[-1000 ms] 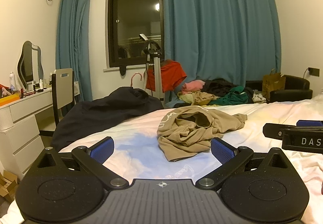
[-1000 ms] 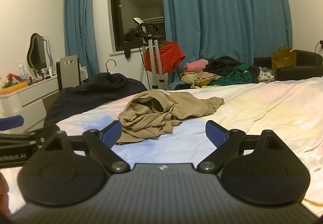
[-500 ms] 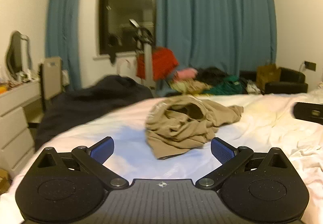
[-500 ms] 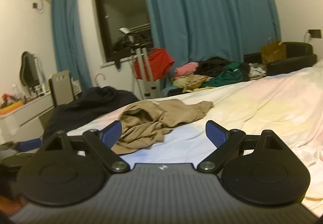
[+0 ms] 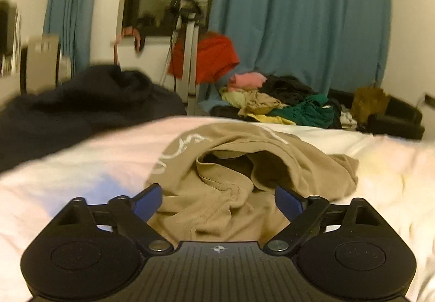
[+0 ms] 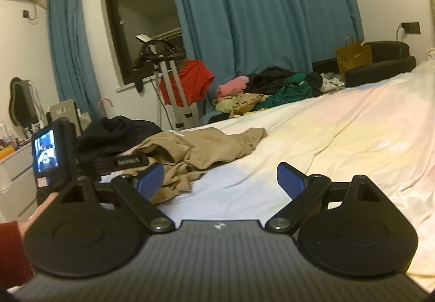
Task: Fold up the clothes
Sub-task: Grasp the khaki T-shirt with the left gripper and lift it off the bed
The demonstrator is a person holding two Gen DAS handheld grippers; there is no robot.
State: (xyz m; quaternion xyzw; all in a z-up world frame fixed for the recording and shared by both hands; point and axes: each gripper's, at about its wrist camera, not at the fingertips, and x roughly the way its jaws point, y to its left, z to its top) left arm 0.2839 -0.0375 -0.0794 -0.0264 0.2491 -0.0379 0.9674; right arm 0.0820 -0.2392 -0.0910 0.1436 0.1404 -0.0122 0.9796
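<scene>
A crumpled tan garment (image 5: 239, 174) with pale lettering lies on the white bed sheet (image 5: 81, 166). My left gripper (image 5: 218, 200) is open right over its near edge, and the cloth fills the gap between the blue pads without being pinched. In the right wrist view the same tan garment (image 6: 201, 149) lies left of centre. My right gripper (image 6: 220, 179) is open above bare sheet (image 6: 339, 138), with its left pad (image 6: 151, 179) just in front of the garment's hem. The left gripper's body and small screen (image 6: 49, 151) show at the far left, held by a hand (image 6: 38, 212) in a red sleeve.
A dark garment (image 5: 81, 103) is heaped at the bed's left side. Beyond the bed stand a clothes steamer (image 5: 187, 57) with a red shirt (image 5: 214, 57), a pile of mixed clothes (image 5: 285, 100), a black sofa (image 6: 380, 65), blue curtains and a white dresser (image 6: 16, 174).
Both grippers have moved forward over the bed. The left one has closed in on the tan garment until the cloth lies between its open pads; the right view has swung right and now shows the left gripper.
</scene>
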